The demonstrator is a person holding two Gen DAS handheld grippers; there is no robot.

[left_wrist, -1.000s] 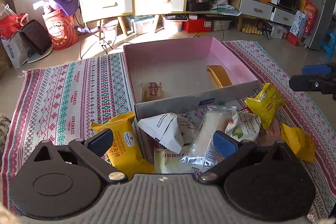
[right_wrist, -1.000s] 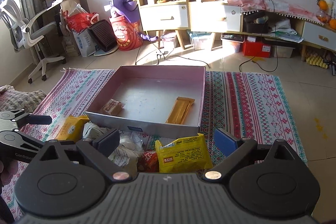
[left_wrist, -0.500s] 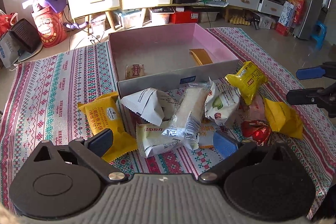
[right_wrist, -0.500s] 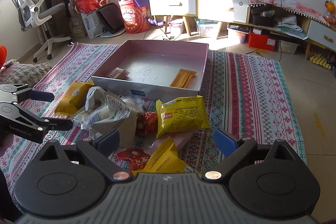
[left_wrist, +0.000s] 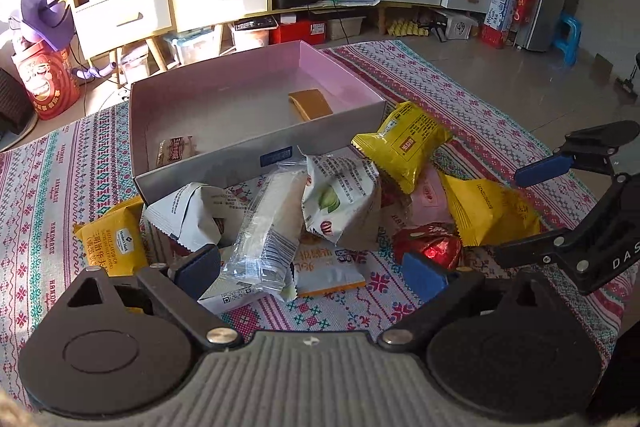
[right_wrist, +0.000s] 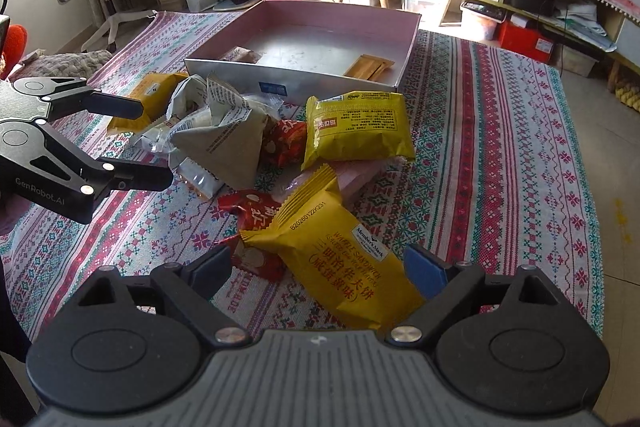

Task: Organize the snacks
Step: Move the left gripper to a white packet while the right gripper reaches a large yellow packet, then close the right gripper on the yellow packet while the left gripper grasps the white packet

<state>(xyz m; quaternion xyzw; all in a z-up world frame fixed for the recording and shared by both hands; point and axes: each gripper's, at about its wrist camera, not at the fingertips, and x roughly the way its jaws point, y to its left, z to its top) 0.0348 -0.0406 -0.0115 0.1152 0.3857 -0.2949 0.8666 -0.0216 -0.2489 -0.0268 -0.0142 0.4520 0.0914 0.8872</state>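
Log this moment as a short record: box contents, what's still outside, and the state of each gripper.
box: pink box on the patterned cloth
inside box: brown packet near left corner; orange flat pack toward right
outside box: pile of snacks in front, including clear long pack and yellow waffle pack
left gripper: open, holding nothing, above the clear long pack
right gripper: open, fingers either side of the yellow waffle pack; contact unclear

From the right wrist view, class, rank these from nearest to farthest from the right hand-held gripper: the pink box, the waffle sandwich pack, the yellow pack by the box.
1. Waffle sandwich pack: between the right hand-held gripper fingers.
2. Yellow pack: mid-pile, ahead.
3. Pink box: farthest, behind the pile.
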